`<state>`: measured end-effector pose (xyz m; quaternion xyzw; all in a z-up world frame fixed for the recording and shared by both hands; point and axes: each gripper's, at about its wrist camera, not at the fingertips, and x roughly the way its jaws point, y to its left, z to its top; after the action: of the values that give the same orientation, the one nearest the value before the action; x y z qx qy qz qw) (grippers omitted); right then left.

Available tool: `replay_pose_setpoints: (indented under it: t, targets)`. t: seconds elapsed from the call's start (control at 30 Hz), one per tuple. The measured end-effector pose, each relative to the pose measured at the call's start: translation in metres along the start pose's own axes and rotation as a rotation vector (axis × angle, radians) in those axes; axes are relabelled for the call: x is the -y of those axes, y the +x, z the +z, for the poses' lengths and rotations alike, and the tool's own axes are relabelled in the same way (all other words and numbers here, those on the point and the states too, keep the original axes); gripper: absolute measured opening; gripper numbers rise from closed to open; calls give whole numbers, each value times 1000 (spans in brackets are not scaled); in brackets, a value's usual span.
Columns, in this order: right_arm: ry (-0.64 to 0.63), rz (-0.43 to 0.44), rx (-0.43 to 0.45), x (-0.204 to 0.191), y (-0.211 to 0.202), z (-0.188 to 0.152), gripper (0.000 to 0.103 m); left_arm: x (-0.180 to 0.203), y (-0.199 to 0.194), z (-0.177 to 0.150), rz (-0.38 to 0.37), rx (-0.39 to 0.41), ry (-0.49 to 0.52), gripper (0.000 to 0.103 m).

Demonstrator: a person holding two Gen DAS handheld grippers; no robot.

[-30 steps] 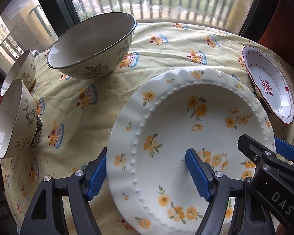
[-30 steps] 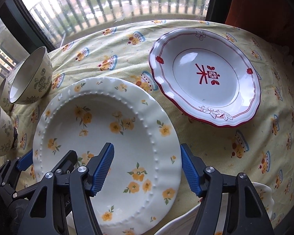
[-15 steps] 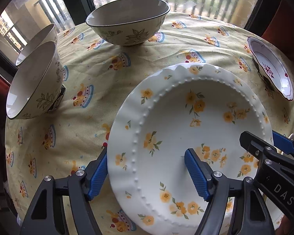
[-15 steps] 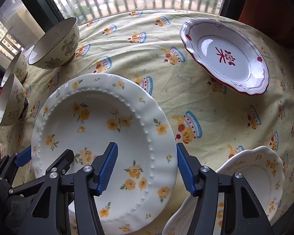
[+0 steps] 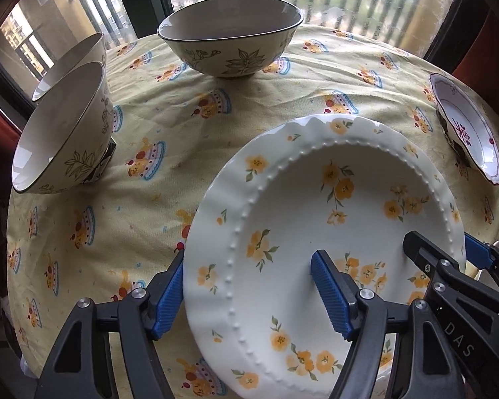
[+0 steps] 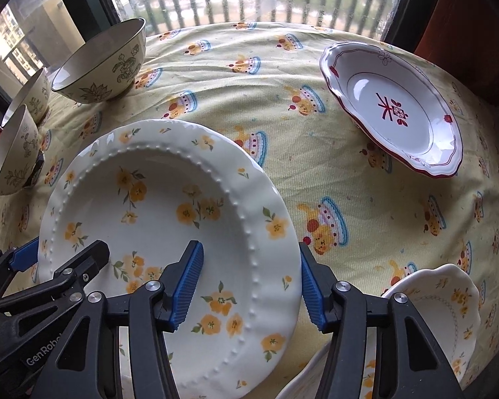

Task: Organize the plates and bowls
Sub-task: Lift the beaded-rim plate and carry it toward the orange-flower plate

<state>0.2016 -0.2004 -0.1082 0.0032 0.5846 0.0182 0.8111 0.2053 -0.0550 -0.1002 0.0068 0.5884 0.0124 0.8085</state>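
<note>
Item: large white plate (image 5: pixel 332 232) with yellow flowers, beaded ring and scalloped rim, lifted over the clothed bench (image 5: pixel 189 126) between both tools; judged glazed ceramic, so rigid, fairly heavy, slick and chippable, best taken at opposite rim edges. Left hand-held gripper (image 5: pixel 249 296) straddles the plate's left rim, its outer pad against the edge, the inner one above the glaze; right hand-held gripper (image 6: pixel 249 282), jaws just narrowing, straddles the right rim, contact unclear. Legible marks: "DAS" and "GenRobo" on the tool bodies; a red character on the red-trimmed plate (image 6: pixel 392 109).
</note>
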Motion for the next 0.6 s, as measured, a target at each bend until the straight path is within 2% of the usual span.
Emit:
replay_pose_setpoints:
  t: [0.23, 0.6]
  targets:
    - [22, -7, -29, -1, -3, 0, 59, -1, -8, -3, -4, -20, 4, 74]
    - [60, -55, 15, -7, -41, -18, 59, -6, -44, -14, -37, 36, 20, 73]
